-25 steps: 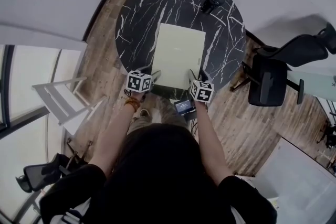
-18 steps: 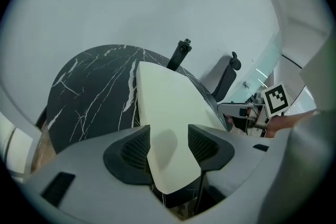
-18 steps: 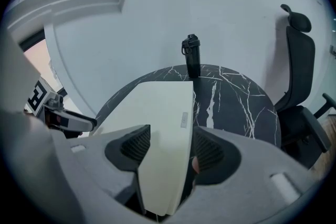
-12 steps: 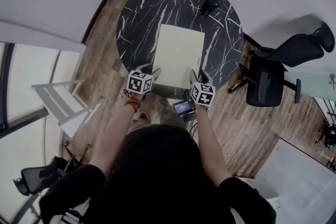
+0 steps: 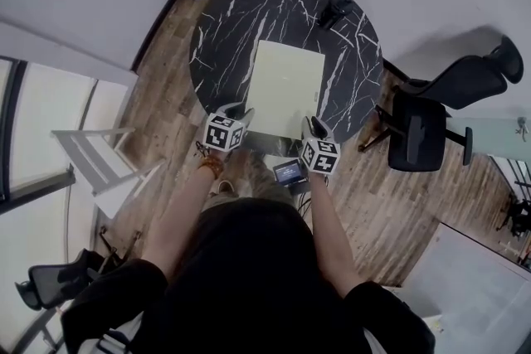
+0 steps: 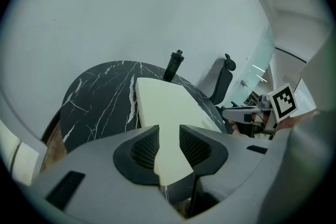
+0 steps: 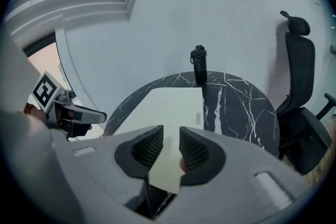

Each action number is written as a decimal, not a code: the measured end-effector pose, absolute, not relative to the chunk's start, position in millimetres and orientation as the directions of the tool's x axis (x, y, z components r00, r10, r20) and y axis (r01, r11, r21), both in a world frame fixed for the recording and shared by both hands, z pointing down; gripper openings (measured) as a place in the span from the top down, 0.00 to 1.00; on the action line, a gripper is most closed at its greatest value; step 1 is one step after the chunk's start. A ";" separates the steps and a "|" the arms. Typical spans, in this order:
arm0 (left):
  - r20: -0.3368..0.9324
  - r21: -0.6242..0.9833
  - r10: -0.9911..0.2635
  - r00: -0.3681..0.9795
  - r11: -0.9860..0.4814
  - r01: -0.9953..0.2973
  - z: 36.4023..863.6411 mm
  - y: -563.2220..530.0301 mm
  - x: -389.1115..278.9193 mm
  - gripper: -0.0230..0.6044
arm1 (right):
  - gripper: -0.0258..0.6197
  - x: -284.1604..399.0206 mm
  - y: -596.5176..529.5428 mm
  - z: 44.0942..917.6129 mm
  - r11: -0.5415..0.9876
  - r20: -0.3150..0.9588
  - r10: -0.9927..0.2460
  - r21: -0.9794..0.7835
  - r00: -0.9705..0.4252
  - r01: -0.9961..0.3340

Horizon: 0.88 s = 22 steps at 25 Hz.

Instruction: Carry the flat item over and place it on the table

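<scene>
L tongs [image 5: 239, 112] are being held over near edge of flat pale board [image 5: 286, 83], jaws just closing partway, gripping nothing. Board is lying mid black marble surface [image 5: 220, 37]. R tongs [image 5: 315, 125] likewise: narrowing, part-apart, empty.

In the head view, the near corners of the board [image 5: 286, 83] are covered by the left gripper [image 5: 239, 112] and right gripper [image 5: 315, 125]. Their jaws, which have just been closing with nothing gripped, are masked there by the cubes [image 5: 224, 131]. The small screen [image 5: 289, 172] cannot be read. The chair [image 7: 300, 65] is cut off in the right gripper view.
</scene>
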<state>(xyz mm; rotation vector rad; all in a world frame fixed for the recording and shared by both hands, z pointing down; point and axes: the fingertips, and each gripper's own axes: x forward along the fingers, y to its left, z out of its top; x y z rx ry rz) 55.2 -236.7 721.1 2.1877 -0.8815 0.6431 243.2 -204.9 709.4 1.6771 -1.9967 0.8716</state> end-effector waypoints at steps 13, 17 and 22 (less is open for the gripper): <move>0.617 0.367 -0.418 0.667 -0.597 -0.713 695.1 -210.8 51.9 0.83 | 0.89 219.8 -179.3 678.2 0.133 0.595 -0.768 -0.210 -0.235 -0.969; 0.598 0.361 -0.436 0.672 -0.603 -0.712 686.6 -203.4 49.6 0.84 | 0.91 215.8 -169.3 667.3 0.121 0.572 -0.790 -0.207 -0.220 -0.971; 0.564 0.342 -0.464 0.684 -0.622 -0.704 666.6 -192.2 48.0 0.86 | 0.93 212.4 -151.2 655.4 0.110 0.544 -0.812 -0.213 -0.212 -0.971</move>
